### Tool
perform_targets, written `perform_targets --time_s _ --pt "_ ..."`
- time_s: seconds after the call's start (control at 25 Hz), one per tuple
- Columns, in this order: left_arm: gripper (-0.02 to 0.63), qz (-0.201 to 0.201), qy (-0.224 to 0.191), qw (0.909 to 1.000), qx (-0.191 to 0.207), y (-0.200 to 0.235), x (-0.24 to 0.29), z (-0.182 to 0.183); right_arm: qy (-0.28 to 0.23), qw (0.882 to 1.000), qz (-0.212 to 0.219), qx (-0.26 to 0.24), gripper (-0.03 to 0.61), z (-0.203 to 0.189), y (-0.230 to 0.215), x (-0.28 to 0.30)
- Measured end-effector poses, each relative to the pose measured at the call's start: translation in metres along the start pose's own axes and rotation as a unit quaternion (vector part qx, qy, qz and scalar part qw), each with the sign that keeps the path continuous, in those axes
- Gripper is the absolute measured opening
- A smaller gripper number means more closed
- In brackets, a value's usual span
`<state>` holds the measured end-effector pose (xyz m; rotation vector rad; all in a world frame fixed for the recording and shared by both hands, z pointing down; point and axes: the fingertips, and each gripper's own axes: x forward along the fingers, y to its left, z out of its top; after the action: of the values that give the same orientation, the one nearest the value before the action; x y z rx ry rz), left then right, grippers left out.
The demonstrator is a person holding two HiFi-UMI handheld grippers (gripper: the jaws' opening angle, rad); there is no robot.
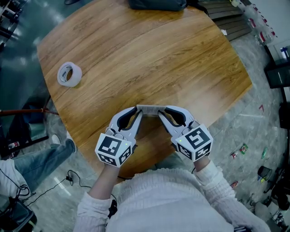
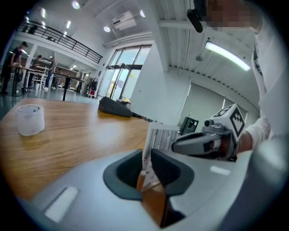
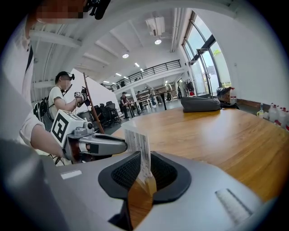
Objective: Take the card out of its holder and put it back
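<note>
Head view: my left gripper (image 1: 138, 111) and right gripper (image 1: 161, 112) meet over the table's (image 1: 136, 54) near edge, with the card (image 1: 149, 108) spanning between them. A tape roll (image 1: 69, 74) sits by the left edge.

Left gripper view: my narrow jaws pinch one end of the card.

Right gripper view: my narrow jaws pinch the other end. I cannot tell whether a holder wraps it.

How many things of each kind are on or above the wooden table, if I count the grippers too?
Grippers: 2, the left gripper and the right gripper
Card: 1, the card held between them
Tape roll: 1, the tape roll
Bag: 1, the dark bag
Total: 5
</note>
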<state>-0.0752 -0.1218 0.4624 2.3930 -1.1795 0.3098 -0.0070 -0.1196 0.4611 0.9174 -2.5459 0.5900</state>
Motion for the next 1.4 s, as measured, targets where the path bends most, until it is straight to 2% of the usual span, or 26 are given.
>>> perform_targets --time_s 0.44,0.72,1.12,1.2,1.28,1.4 --pt "0.064 0.037 -0.018 0.9987 -0.032 0.012 -0.015 0.002 -0.010 1.000 -0.005 0.014 0.052 0.001 -0.008 -0.008" --pt "0.064 0.045 0.009 0.9977 -0.050 0.008 -0.023 -0.023 0.011 0.999 0.014 0.027 0.102 -0.013 -0.009 -0.009" --pt "0.064 0.037 0.018 0.9976 -0.055 0.003 -0.013 -0.027 0.014 0.999 0.017 0.027 0.106 -0.019 -0.006 -0.010" --pt "0.064 0.036 0.015 0.9977 -0.055 0.001 -0.012 -0.025 0.010 1.000 0.013 0.025 0.082 -0.018 -0.007 -0.012" --pt "0.064 0.035 0.014 0.9976 -0.058 0.000 -0.012 -0.025 0.010 0.999 0.012 0.029 0.000 -0.018 -0.009 -0.013" --pt "0.064 0.036 0.014 0.9975 -0.059 0.000 -0.012 -0.024 0.015 0.999 0.011 0.029 -0.002 -0.017 -0.010 -0.013"
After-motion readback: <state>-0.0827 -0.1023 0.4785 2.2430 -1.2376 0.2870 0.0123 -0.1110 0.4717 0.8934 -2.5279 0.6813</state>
